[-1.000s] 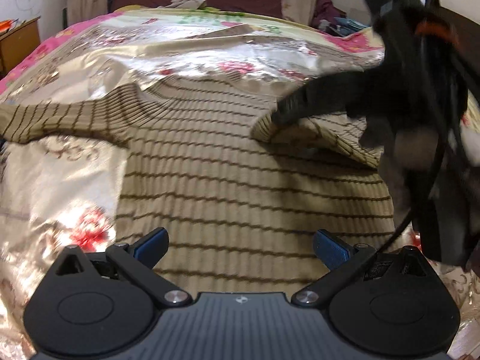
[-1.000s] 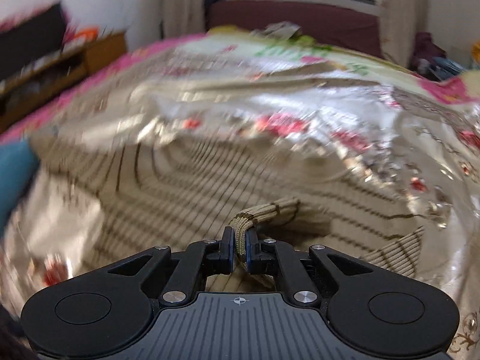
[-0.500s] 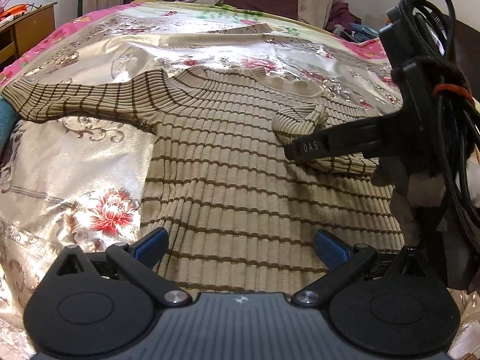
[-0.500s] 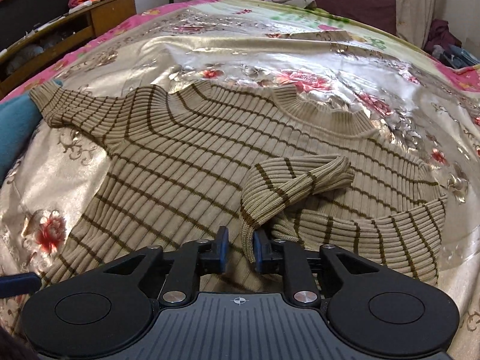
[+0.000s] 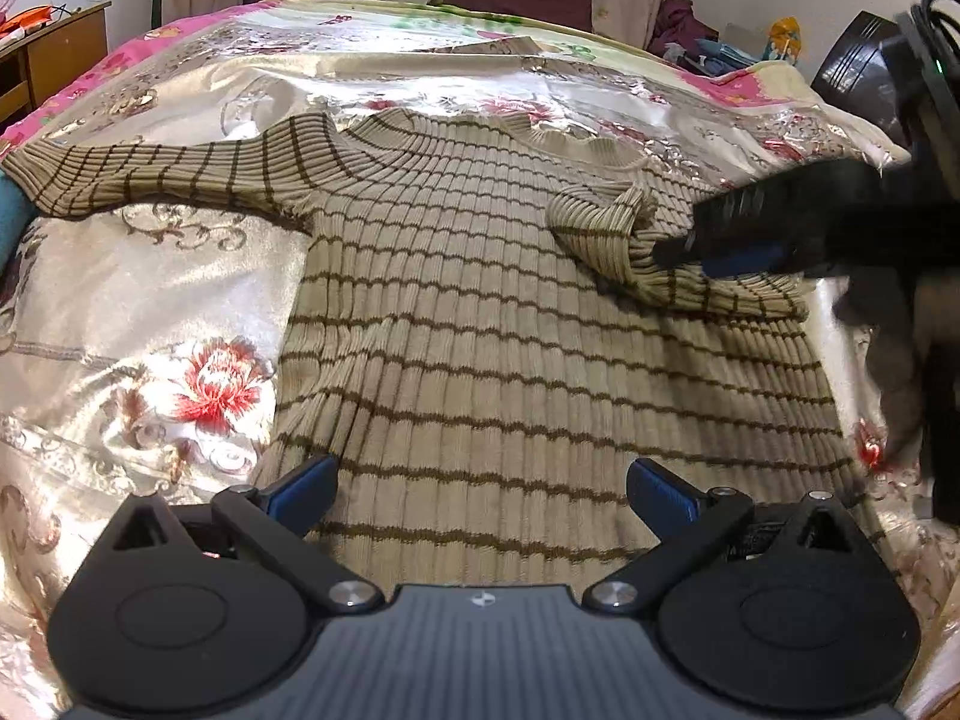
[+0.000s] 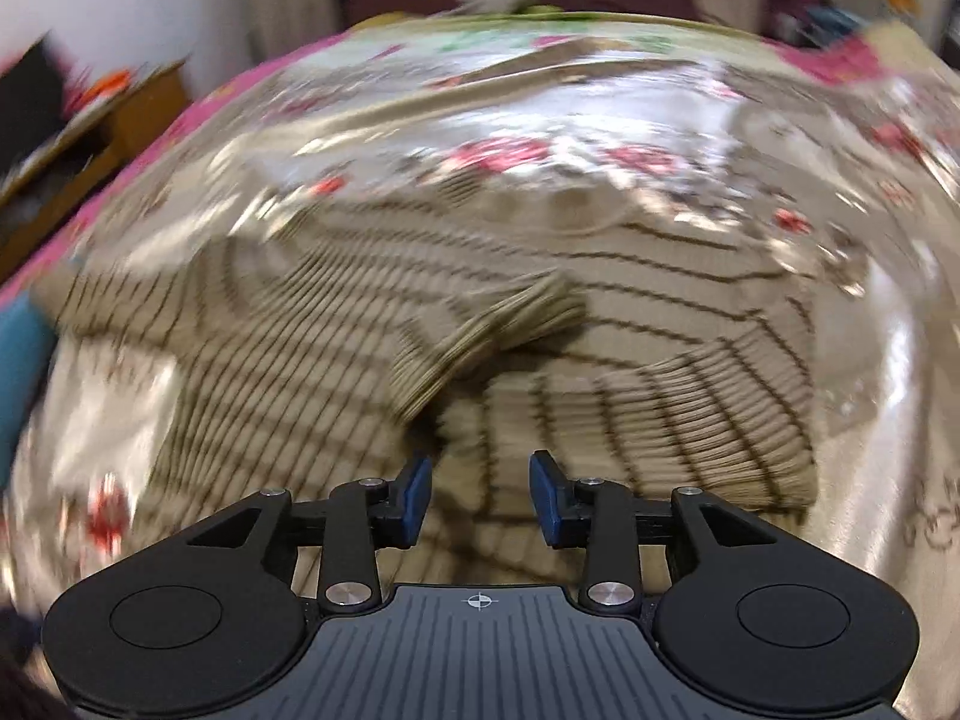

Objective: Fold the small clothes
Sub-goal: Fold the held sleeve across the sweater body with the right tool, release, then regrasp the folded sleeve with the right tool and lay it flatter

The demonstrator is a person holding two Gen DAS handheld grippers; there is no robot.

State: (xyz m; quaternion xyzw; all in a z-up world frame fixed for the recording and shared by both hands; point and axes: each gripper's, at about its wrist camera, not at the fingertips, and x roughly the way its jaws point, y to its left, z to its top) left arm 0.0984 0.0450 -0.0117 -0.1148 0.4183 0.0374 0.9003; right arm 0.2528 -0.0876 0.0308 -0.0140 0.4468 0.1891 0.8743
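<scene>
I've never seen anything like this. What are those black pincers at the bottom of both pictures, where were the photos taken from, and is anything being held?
No robot here: a person holds a hand tool with two fingers in each hand, each carrying a wide-angle camera looking along them. One picture is from the left gripper, one from the right gripper, which also appears at the right edge of the left view. A striped sweater lies on a flowered bedspread, one sleeve folded across its body. The left gripper is wide open and empty; the right's jaws are opening, nothing between them.

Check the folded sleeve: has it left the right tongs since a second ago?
Yes. The folded sleeve now lies on the sweater body, beyond the opening right tongs, nothing between them; a second ago they pinched it.
</scene>
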